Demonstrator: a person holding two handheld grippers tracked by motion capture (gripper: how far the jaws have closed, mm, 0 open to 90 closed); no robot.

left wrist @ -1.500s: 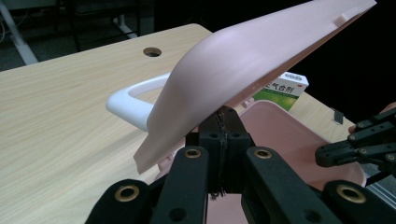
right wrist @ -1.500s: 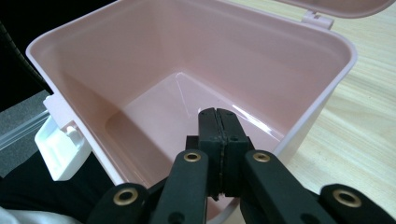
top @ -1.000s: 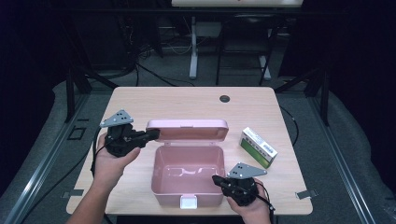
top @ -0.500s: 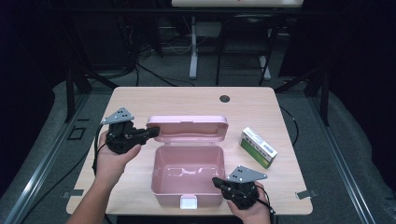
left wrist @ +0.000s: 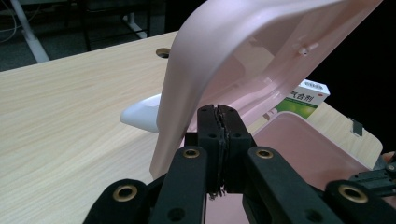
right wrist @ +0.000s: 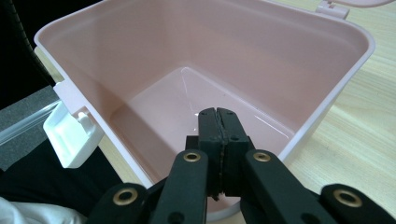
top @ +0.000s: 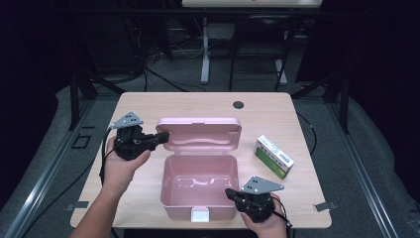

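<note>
- Pink box [top: 198, 186] sits open on the tabletop [top: 148, 104], centre-front, near the person's edge. Inside is bare pink plastic, nothing in it.
- Lid [top: 200, 134] is swung back on the far side of the box, standing tilted up past vertical, inner face toward the person. In the left claw view the lid [left wrist: 243, 60] arches over the claw tips from left to upper right.
- White latch [top: 200, 214] hangs at the front wall of the box, middle of the near edge. In the right claw view it shows at the left wall as a white tab [right wrist: 70, 135] sticking out.
- Left claw [top: 161, 137]: held in the left hand [top: 121, 163], pointing right along the tabletop, tips at the left end of the lid. Jaws pressed together, pads touching, nothing between them. Left claw view confirms: left claw [left wrist: 219, 112] closed, tips just under/against the lid's lower edge; can't tell if they actually bear on it.
- Right claw [top: 232, 192]: held in the right hand [top: 265, 223] at the box's front right corner, pointing left over the rim into the box. Jaws fully closed, empty. In the right claw view the right claw [right wrist: 218, 114] hangs over the box interior, tips above the floor, not touching the walls.
- Green-and-white carton [top: 274, 156] lies flat on the tabletop right of the box, well clear of both claws, angled. Also seen past the lid in the left claw view [left wrist: 306, 95].
- Dark round grommet [top: 238, 104] at the far edge of the tabletop, centre-right.
</note>
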